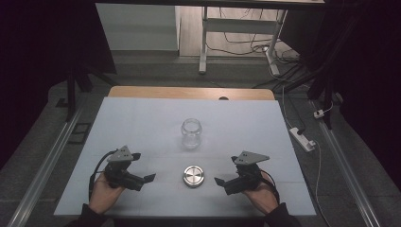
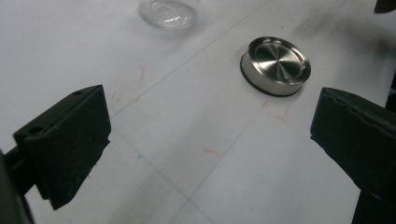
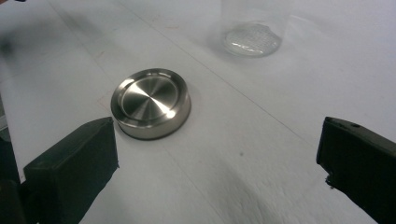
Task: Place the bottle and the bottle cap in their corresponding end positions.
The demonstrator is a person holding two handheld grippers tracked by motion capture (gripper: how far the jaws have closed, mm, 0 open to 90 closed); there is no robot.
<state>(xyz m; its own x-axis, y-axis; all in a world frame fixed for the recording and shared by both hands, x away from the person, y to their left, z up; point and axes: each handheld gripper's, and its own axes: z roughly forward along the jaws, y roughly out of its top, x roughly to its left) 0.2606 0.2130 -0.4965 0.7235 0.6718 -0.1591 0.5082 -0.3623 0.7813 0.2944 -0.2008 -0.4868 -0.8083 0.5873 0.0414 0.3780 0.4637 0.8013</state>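
Observation:
A clear glass jar [image 1: 191,133] stands upright and uncapped at the middle of the white table [image 1: 142,118]. In front of it, apart from it, a round brushed-metal lid [image 1: 193,176] lies flat. My left gripper [image 1: 144,166] rests open left of the lid, its jaws wide apart and empty. Right of the lid my right gripper [image 1: 227,170] is open too, with nothing held. In the left gripper view [image 2: 212,140] the lid [image 2: 275,65] sits ahead to the right and the jar's base [image 2: 168,11] at the top. The right gripper view [image 3: 217,168] has the lid [image 3: 151,102] ahead left and the jar [image 3: 252,32] beyond.
A wooden strip [image 1: 189,92] edges the table's far side. On the floor to the right lie a white power strip [image 1: 302,138] and cables. White desk legs [image 1: 203,42] stand behind the table. Metal rails [image 1: 42,175] run along both sides.

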